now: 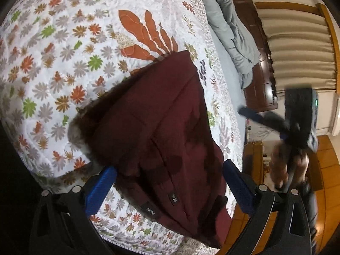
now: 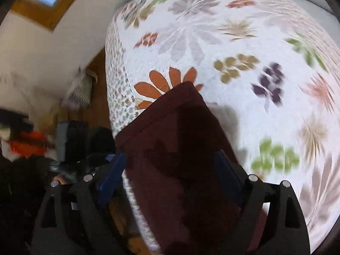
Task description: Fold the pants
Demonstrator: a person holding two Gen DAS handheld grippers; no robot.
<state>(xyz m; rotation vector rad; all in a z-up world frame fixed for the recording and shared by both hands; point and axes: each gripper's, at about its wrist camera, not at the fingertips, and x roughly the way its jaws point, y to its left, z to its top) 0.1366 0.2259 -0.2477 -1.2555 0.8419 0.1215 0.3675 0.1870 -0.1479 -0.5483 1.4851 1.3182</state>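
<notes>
**Maroon pants folded down, both grippers released**

Maroon pants (image 1: 161,127) lying on the floral quilt (image 1: 63,63) near the bed's edge, already reduced to a compact stack, with at least 2 layers showing at the near end. Probably late in the task; perhaps 1 more fold or some squaring-up left, hard to judge from here.

Left gripper (image 1: 170,187) hovering over the near end of the garment, blue fingers (image 1: 99,191) spread wide to either side, gripping nothing. Right gripper (image 2: 170,182) likewise spread across the cloth, nothing pinched; contact with the fabric not clear because of blur.

Left wrist view only: 2 small dark labels (image 1: 174,197) near the close edge, a grey blanket (image 1: 231,31) bunched beyond the quilt, the wooden headboard (image 1: 297,42), and the right gripper blurred off the bed's side. Right wrist view only: the folded far corner resting against an orange flower (image 2: 157,85), a cream wall (image 2: 42,53), and wooden floor (image 2: 97,89) beside the bed.
</notes>
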